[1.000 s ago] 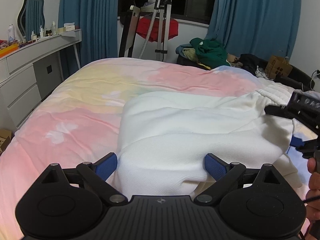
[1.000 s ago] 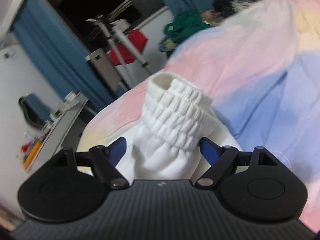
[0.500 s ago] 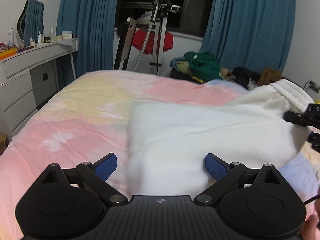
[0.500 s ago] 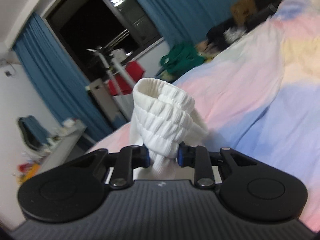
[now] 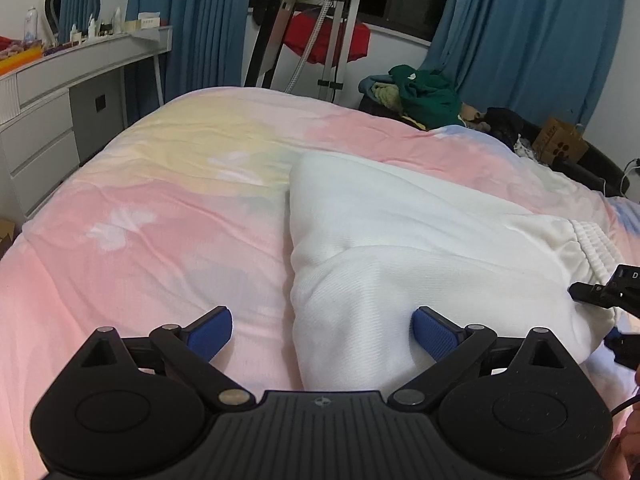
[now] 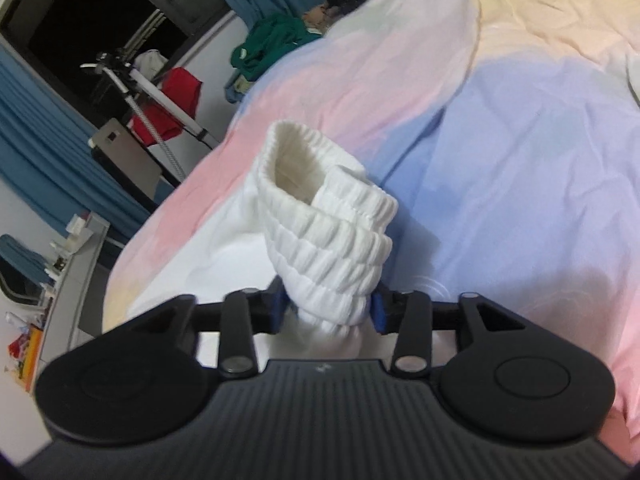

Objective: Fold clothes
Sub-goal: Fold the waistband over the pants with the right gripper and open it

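A white garment (image 5: pixel 420 240) lies folded on the pastel bed cover (image 5: pixel 160 208), its ribbed elastic waistband (image 5: pixel 596 248) at the right. My left gripper (image 5: pixel 322 332) is open just above the garment's near left corner, one blue pad on each side of its edge. My right gripper (image 6: pixel 327 310) is shut on the bunched ribbed waistband (image 6: pixel 332 236) and holds it raised a little off the bed. The right gripper also shows at the right edge of the left wrist view (image 5: pixel 608 304).
A grey dresser (image 5: pixel 52 120) with bottles stands to the left of the bed. A clothes rack with a red garment (image 5: pixel 332 40) and blue curtains stand behind. A pile of green clothes (image 5: pixel 424 96) and a cardboard box (image 5: pixel 560 148) lie at the far right.
My right gripper has closed on the waistband, lifted it, then lowered it toward the bed. My left gripper has stayed open and shifted left, now straddling the garment's left edge.
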A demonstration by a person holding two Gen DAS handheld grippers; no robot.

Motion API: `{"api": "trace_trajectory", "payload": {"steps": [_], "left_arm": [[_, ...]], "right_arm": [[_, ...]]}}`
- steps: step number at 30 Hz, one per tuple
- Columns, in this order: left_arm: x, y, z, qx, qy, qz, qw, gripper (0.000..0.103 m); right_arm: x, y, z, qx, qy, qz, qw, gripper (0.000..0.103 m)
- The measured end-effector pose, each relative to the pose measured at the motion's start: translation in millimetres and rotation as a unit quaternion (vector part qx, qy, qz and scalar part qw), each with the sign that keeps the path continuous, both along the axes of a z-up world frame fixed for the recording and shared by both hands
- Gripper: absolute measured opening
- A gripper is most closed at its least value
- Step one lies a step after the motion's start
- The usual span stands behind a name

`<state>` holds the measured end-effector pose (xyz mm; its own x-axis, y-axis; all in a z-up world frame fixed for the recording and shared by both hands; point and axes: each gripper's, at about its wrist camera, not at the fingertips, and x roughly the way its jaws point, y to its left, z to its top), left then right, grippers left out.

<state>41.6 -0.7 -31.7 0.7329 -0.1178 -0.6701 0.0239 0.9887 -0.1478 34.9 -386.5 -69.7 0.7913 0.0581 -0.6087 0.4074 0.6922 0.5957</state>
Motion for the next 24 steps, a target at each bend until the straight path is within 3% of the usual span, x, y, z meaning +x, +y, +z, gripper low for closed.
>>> {"api": "trace_trajectory", "payload": {"steps": [3, 10, 14, 17, 22, 24], "left_arm": [[0.5, 0.2, 0.3, 0.002, 0.000, 0.002, 1.0000, 0.099], [2.1, 1.7, 0.9, -0.003, 0.002, 0.004, 1.0000, 0.099], [4.0, 3.9, 0.2, -0.008, 0.004, 0.008, 0.9999, 0.099], [5.4, 6.6, -1.2, -0.014, 0.009, 0.015, 0.9998, 0.100], [8.5, 13.4, -3.3, -0.027, 0.018, 0.032, 0.9990, 0.100], [9.8, 16.2, -3.9, -0.031, 0.021, 0.039, 0.9985, 0.101]], "right_arm": [[0.8, 1.3, -2.7, -0.018, 0.019, -0.009, 1.000, 0.083], [18.7, -6.3, -35.2, 0.072, 0.037, 0.008, 0.997, 0.102], [29.1, 5.4, -39.2, 0.112, 0.026, 0.068, 0.991, 0.103], [26.9, 13.1, -29.2, 0.106, 0.005, 0.093, 0.990, 0.103], [8.4, 5.1, -8.6, 0.168, -0.109, 0.098, 0.975, 0.103], [8.5, 5.8, -7.6, 0.168, -0.115, 0.096, 0.974, 0.103]]}}
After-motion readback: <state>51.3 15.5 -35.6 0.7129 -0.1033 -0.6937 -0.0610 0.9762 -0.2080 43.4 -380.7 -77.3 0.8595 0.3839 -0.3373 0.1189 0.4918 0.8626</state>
